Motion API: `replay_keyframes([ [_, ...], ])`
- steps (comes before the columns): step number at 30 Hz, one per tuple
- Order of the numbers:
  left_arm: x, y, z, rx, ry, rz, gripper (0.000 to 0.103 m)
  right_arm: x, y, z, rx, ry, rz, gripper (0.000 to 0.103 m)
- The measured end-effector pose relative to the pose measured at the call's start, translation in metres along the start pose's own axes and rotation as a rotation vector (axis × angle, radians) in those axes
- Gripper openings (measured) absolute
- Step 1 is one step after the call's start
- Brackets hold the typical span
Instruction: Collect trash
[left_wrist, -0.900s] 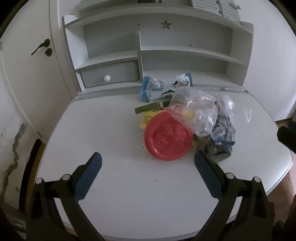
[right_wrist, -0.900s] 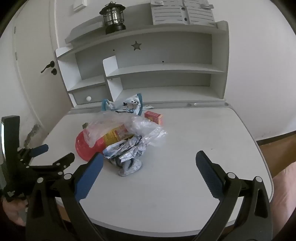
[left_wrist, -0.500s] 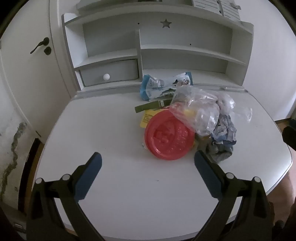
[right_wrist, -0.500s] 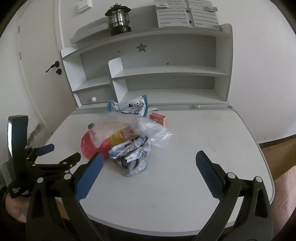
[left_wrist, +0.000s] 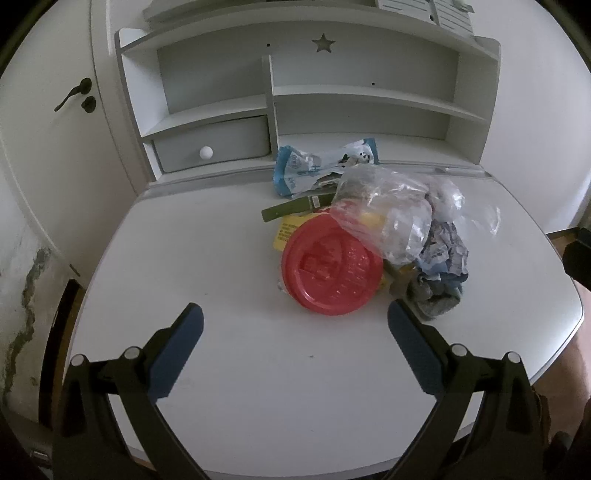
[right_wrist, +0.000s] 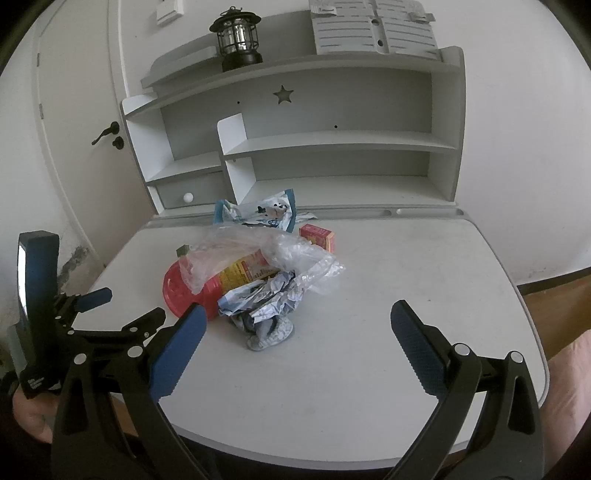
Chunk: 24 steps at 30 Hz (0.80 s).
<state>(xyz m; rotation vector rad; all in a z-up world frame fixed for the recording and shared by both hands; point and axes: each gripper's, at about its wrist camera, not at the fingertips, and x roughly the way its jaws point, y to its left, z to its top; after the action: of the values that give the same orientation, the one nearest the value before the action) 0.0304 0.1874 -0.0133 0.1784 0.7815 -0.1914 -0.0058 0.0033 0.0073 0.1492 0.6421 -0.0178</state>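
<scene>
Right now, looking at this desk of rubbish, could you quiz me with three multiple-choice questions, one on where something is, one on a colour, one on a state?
1. Where does the lantern stand?
A. on the desk
B. on top of the shelf unit
C. in the drawer

2. What colour is the round plastic lid?
A. red
B. green
C. white

3. How do both hand-held grippers stand?
A. shut on the clear plastic bag
B. shut on nothing
C. open, holding nothing

Answers:
1 B: it sits on the top board of the shelf unit.
2 A: it shows bright red beside the clear plastic bag.
3 C: the left hand-held gripper and the right hand-held gripper have their fingers spread wide above the bare desk.
</scene>
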Motion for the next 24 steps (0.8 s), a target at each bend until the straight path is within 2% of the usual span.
replay_keyframes([
  [24, 0.0008, -0.0008, -0.0009, 0.000, 0.001, -0.003, 0.096, 0.0005, 0.0008, -0.0015, -0.001, 0.003, 0.001, 0.097],
])
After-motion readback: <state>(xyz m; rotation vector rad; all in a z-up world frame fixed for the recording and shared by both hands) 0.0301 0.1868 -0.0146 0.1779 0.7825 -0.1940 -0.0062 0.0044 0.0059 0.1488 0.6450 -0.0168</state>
